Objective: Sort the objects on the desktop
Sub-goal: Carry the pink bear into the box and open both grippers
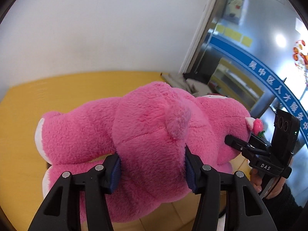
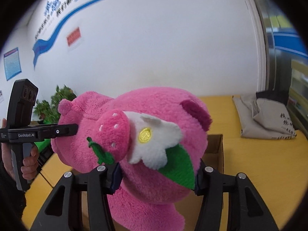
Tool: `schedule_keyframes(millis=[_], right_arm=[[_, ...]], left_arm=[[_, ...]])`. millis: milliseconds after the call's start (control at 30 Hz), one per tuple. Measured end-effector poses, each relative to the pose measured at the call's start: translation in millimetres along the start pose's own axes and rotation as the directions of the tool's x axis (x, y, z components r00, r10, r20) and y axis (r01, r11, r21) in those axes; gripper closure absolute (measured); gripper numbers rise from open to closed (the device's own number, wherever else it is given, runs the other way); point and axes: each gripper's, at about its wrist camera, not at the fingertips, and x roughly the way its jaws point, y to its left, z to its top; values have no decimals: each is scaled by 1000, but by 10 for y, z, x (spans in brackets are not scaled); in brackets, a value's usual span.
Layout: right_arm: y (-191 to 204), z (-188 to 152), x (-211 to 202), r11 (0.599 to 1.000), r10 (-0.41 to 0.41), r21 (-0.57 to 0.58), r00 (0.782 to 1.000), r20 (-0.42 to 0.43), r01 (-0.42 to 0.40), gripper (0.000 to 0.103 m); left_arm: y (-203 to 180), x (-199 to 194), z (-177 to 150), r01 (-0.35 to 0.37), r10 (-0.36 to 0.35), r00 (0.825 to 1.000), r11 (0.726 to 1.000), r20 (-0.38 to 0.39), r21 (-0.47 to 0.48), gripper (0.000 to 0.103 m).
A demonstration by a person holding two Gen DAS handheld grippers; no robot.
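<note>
A big pink plush bear (image 1: 146, 127) is held up in the air over a yellow table (image 1: 25, 119). My left gripper (image 1: 153, 165) is shut on the bear's body, its fingers pressed into the fur on both sides. My right gripper (image 2: 157, 173) is shut on the bear's head (image 2: 154, 119), just under the strawberry and white flower (image 2: 154, 138) sewn on it. The right gripper also shows in the left wrist view (image 1: 236, 144), its fingers dug into the head. The left gripper shows in the right wrist view (image 2: 63, 130), at the bear's back.
An open cardboard box (image 2: 215, 154) sits under the bear on the yellow table (image 2: 259, 163). A grey cloth bag (image 2: 265, 119) lies at the table's far right corner. A white wall is behind, a glass door to the right, and a green plant (image 2: 55, 104) at the left.
</note>
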Motion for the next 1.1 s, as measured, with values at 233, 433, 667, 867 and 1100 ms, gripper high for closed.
schedule_keyframes(millis=[233, 433, 667, 867, 1100], right_arm=[[-373, -408, 991, 996, -64, 44, 957, -284, 80, 47], [-514, -459, 1064, 990, -95, 73, 954, -283, 120, 39], [-709, -470, 1243, 982, -102, 116, 939, -327, 146, 17], [-652, -448, 771, 996, -46, 59, 952, -304, 67, 15], [-321, -556, -169, 997, 82, 18, 966, -247, -80, 9]], left_arm=[[548, 1120, -334, -18, 0, 979, 996, -202, -85, 45], [429, 1191, -216, -37, 30, 991, 998, -129, -54, 45], [422, 1332, -195, -83, 82, 989, 997, -127, -3, 24], [416, 583, -341, -141, 143, 984, 990, -106, 24, 15], [291, -697, -1148, -303, 303, 953, 952, -5, -46, 7]])
